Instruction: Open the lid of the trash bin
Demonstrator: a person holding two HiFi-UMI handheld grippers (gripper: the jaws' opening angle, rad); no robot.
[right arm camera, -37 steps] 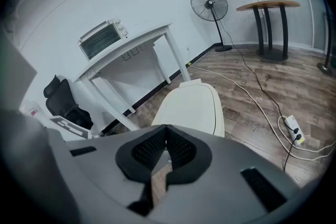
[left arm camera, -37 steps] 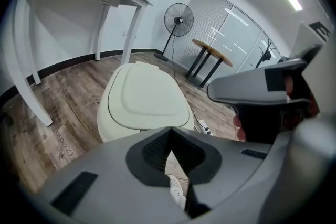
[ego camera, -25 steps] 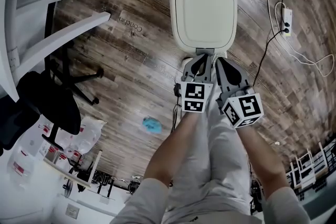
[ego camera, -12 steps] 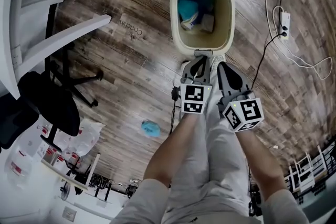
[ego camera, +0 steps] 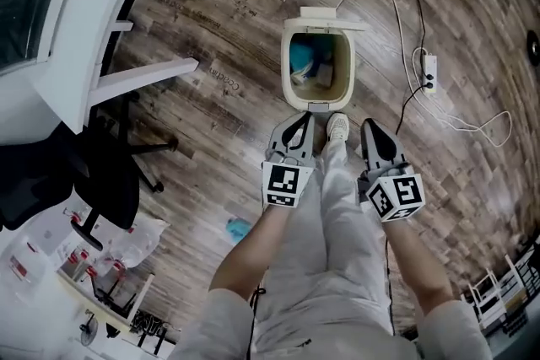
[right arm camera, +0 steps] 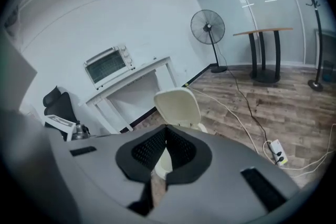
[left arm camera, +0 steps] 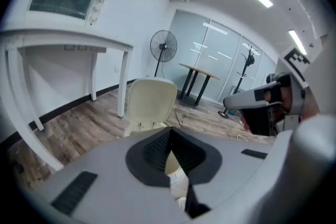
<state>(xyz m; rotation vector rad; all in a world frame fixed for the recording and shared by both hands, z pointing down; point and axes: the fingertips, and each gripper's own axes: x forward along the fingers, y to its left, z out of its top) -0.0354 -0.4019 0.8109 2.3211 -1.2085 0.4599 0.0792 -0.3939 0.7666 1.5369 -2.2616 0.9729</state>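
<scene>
Since a second ago the lid has swung from flat over the trash bin to standing upright at its far edge, and the bin now sits a little farther ahead of the tools. Just ahead of both tools, the bin is open on the wooden floor, with something blue and a brownish piece inside. The left tool and right tool hang side by side, tips pointing toward the bin's near wall, neither touching it. In the left gripper view the left tool's tips meet with nothing held, and the raised lid stands beyond them. In the right gripper view the right tool is likewise closed and empty, with the lid ahead. A white shoe rests between the two tools, at the bin's front base. A power strip lies on the floor beyond the right tool.
</scene>
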